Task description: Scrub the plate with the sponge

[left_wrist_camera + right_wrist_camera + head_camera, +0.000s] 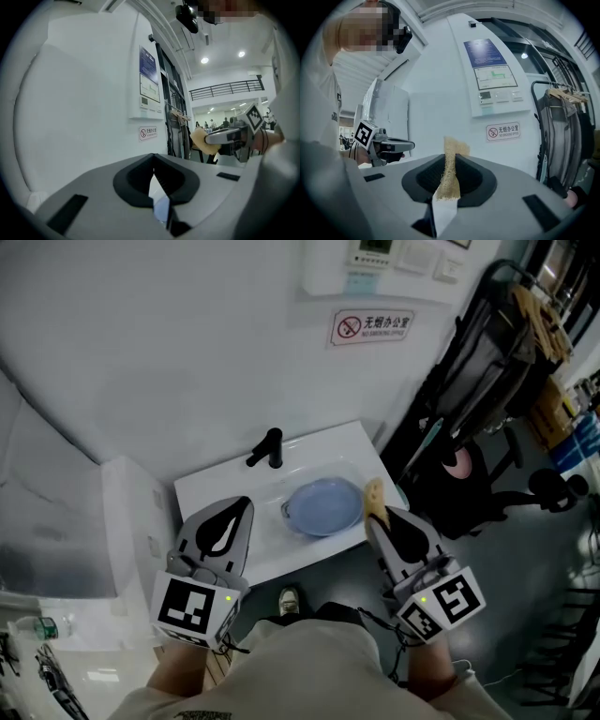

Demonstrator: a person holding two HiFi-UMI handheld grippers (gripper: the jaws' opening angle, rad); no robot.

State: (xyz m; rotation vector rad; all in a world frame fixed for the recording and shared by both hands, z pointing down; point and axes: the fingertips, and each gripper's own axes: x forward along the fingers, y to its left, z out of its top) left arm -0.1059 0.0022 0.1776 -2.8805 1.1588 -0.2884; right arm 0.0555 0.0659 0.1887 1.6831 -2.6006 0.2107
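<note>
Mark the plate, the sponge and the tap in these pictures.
plate (325, 507): head view, middle of its blue face.
sponge (451, 174): right gripper view, middle of its fibrous strip.
tap (271, 447): head view, its black body.

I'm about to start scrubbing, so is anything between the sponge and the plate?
Nothing visible. The right gripper holds the sponge just right of the plate, which lies uncovered in the sink. The faucet stands behind the plate, off that path.
</note>
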